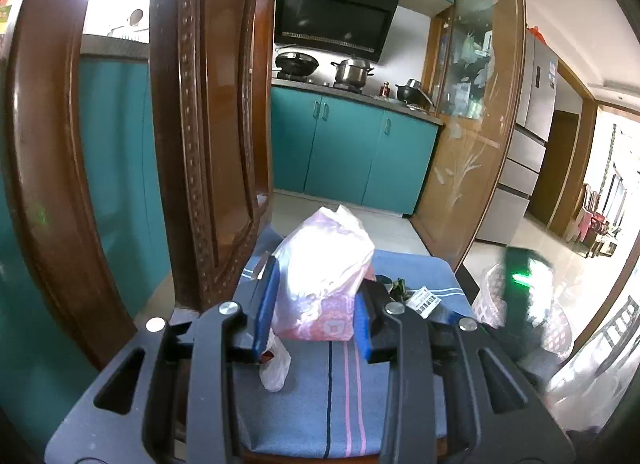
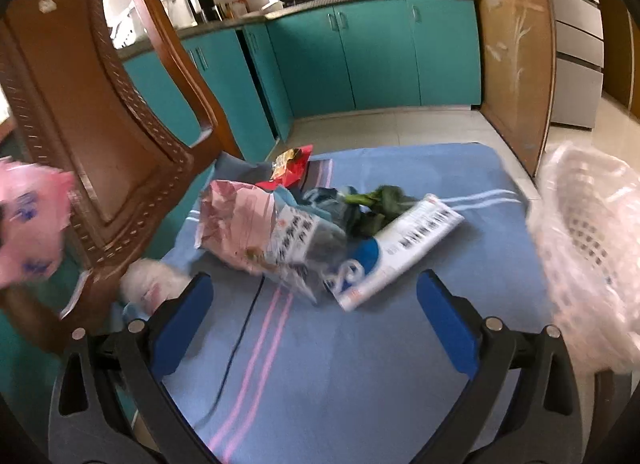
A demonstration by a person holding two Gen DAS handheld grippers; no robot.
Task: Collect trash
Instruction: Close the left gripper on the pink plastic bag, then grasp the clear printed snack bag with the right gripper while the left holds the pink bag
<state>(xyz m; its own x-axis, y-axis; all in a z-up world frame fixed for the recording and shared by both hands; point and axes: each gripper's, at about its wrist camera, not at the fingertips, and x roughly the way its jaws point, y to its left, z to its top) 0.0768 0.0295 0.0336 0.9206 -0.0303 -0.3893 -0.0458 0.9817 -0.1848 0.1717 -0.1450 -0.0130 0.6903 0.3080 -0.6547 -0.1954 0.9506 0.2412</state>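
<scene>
My left gripper [image 1: 320, 288] is shut on a pink soft-plastic pack [image 1: 324, 264], its blue pads pressing both sides, held above the blue striped cloth [image 1: 320, 392] on a chair seat. The same pack shows blurred at the left edge of the right wrist view [image 2: 28, 223]. My right gripper [image 2: 316, 280] is open over the cloth [image 2: 360, 364], with nothing between its fingers. Just beyond its tips lies a heap of trash: a crumpled pink bag [image 2: 240, 219], a white-and-blue packet [image 2: 400, 248], green leaves [image 2: 380, 199] and a red wrapper [image 2: 292, 163].
A carved wooden chair back [image 2: 100, 123] rises at the left. A white basket lined with a pink bag [image 2: 592, 232] stands at the right. A small white plastic wad [image 2: 148, 284] lies by the left finger. Teal kitchen cabinets [image 2: 380, 51] stand beyond.
</scene>
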